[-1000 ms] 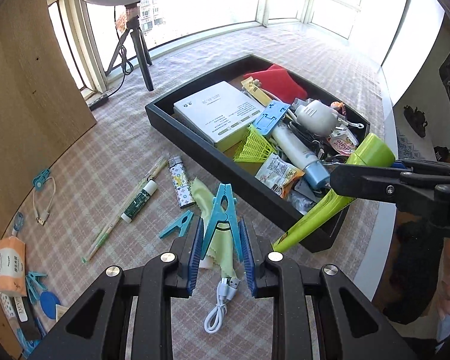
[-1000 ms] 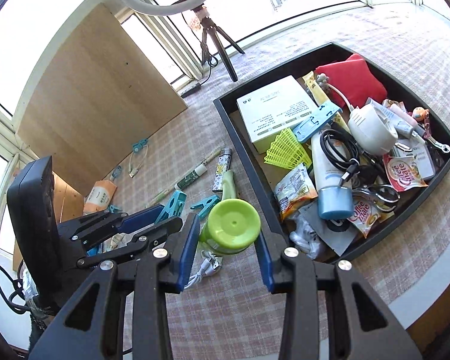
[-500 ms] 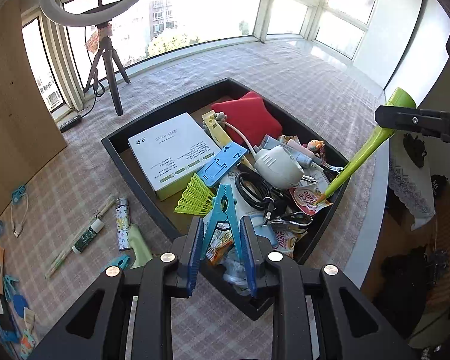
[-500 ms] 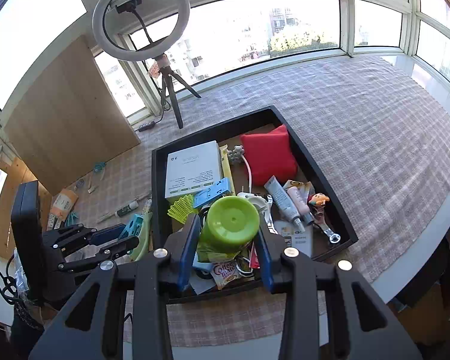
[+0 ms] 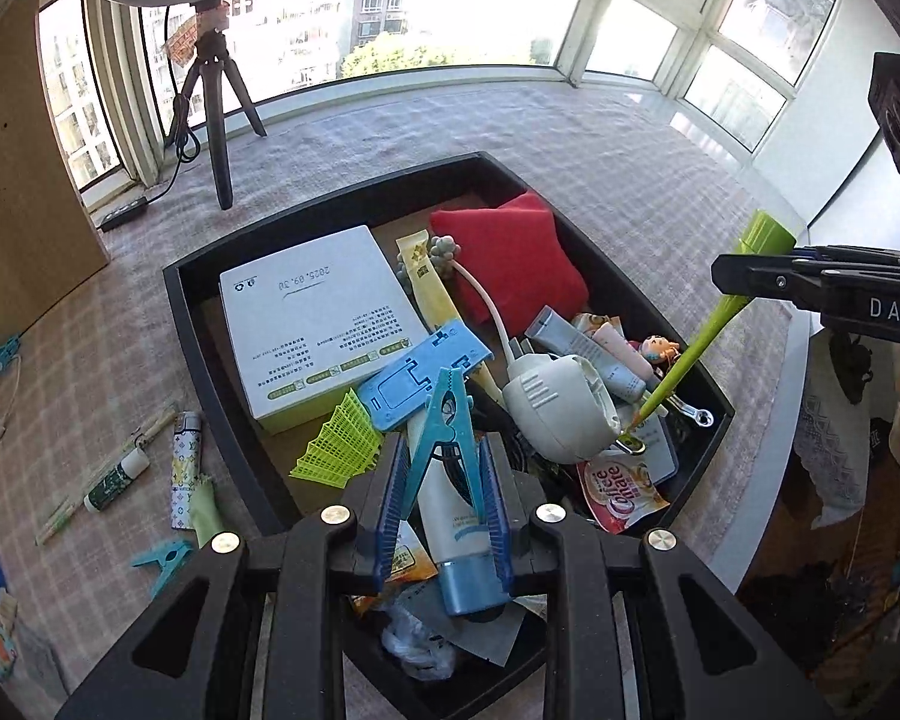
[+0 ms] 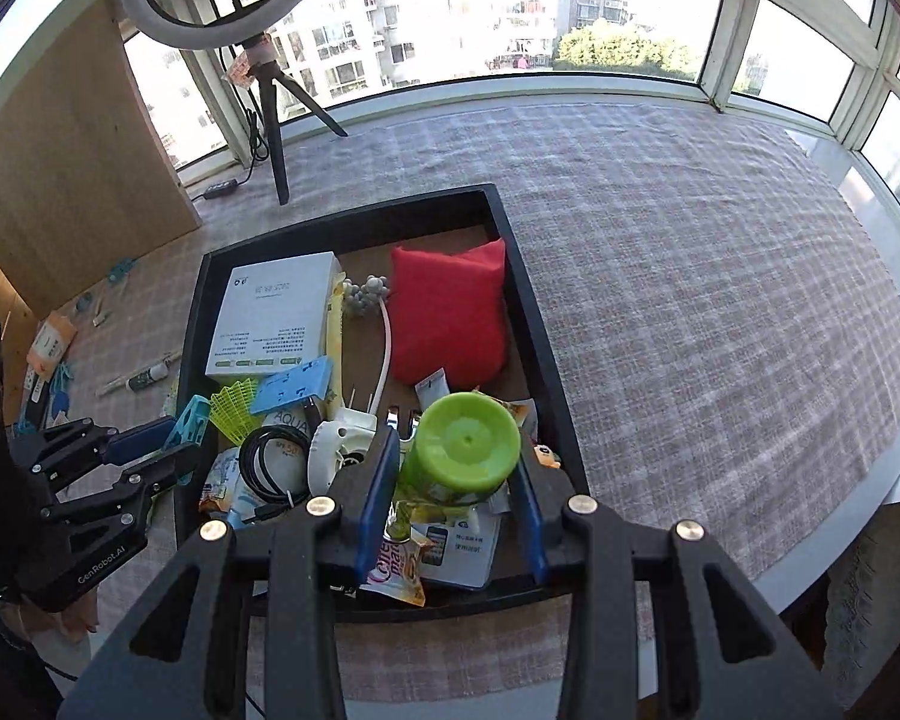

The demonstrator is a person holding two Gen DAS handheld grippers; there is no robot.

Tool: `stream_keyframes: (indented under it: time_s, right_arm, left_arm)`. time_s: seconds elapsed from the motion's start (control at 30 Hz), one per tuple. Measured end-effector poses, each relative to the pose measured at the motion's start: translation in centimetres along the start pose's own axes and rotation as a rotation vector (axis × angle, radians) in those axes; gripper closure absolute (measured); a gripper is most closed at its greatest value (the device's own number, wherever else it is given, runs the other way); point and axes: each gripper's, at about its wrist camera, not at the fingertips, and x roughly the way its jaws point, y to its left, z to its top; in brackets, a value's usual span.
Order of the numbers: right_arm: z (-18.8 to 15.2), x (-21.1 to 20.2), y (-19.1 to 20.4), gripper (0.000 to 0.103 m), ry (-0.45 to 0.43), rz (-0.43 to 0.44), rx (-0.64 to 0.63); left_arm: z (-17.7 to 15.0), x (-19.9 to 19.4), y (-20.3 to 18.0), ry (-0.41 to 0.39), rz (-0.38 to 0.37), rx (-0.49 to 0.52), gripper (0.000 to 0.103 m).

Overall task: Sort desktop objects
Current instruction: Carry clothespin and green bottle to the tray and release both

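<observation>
Two claws, both yours, both loaded: your left claw pinches a blue clothespin, and your right claw clamps a green funnel-shaped piece. Both items hang over the black tray on the checked table.

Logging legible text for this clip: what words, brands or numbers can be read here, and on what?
"2025.09.30", seen upside down, on the white box in the black tray.
"Coffee mate" on the red sachet.
"DAS" on the right gripper body, in the left wrist view.
"GenRobot.AI" on the left gripper body, in the right wrist view.
"AQUA" on the white tube.
The box's small print and the card text are too small to read.
</observation>
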Motion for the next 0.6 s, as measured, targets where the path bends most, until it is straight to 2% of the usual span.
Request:
stream_keyframes:
  time_s: [0.17,0.23,0.27,0.3,0.4,0.47,0.6]
  right_arm:
    - [1.9,1.5,0.8,0.067,0.005,0.005,-0.033]
    - [2.7,2.4,1.3,0.066,0.024,0.016,-0.044]
    - [3.1,2.7,1.4,0.065,0.026,0.016,-0.037]
    - [3.3,2.6,1.5,0.062,0.017,0.021,-0.030]
    - [3.8,2.3,1.9,0.050,-0.006,0.024,-0.035]
    - [3.8,2.2,2.1,0.050,-0.014,0.011,-0.047]
    - [3.5,2.0,1.9,0.050,-0.014,0.042,-0.030]
  left_arm:
    - [1.0,1.4,-0.8,0.018,0.016,0.011,0.079]
    - [1.3,1.6,-0.9,0.024,0.021,0.006,0.073]
    - [1.4,1.5,-0.8,0.018,0.022,-0.001,0.065]
    - [1.5,1.2,-0.7,0.010,0.028,-0.004,0.064]
    - [1.8,0.8,-0.2,0.000,0.043,-0.007,0.064]
    - [1.8,0.4,0.3,-0.007,0.055,-0.009,0.064]
    - [1.5,-0.8,1.6,-0.018,0.071,-0.013,0.064]
